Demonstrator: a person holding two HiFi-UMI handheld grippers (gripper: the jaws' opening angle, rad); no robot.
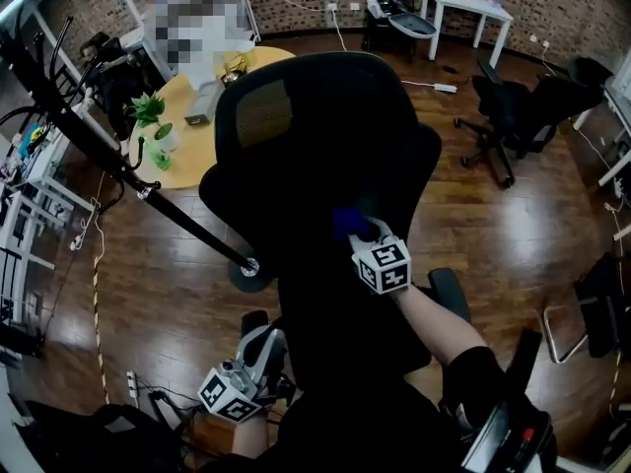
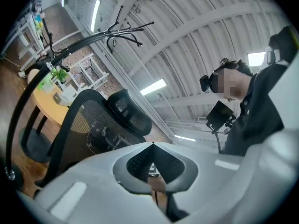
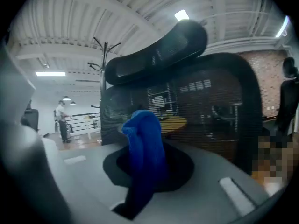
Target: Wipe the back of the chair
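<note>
A black mesh office chair [image 1: 325, 156] with a headrest stands in front of me, its back toward me. My right gripper [image 1: 360, 233] is shut on a blue cloth [image 1: 347, 222] and holds it against the chair's back. In the right gripper view the blue cloth [image 3: 145, 148] sticks up between the jaws, right before the mesh back [image 3: 201, 106], below the headrest [image 3: 156, 52]. My left gripper [image 1: 264, 348] hangs low at the chair's left side, jaws shut with nothing between them. The left gripper view looks up past the chair's back [image 2: 88, 125].
A black coat stand [image 1: 118, 170] leans across the left, its base [image 1: 251, 269] by the chair. A round yellow table [image 1: 202, 116] with a plant [image 1: 150, 116] lies beyond. Another black chair [image 1: 523, 106] and a white table [image 1: 468, 8] stand at the right. A person stands far off [image 3: 60, 120].
</note>
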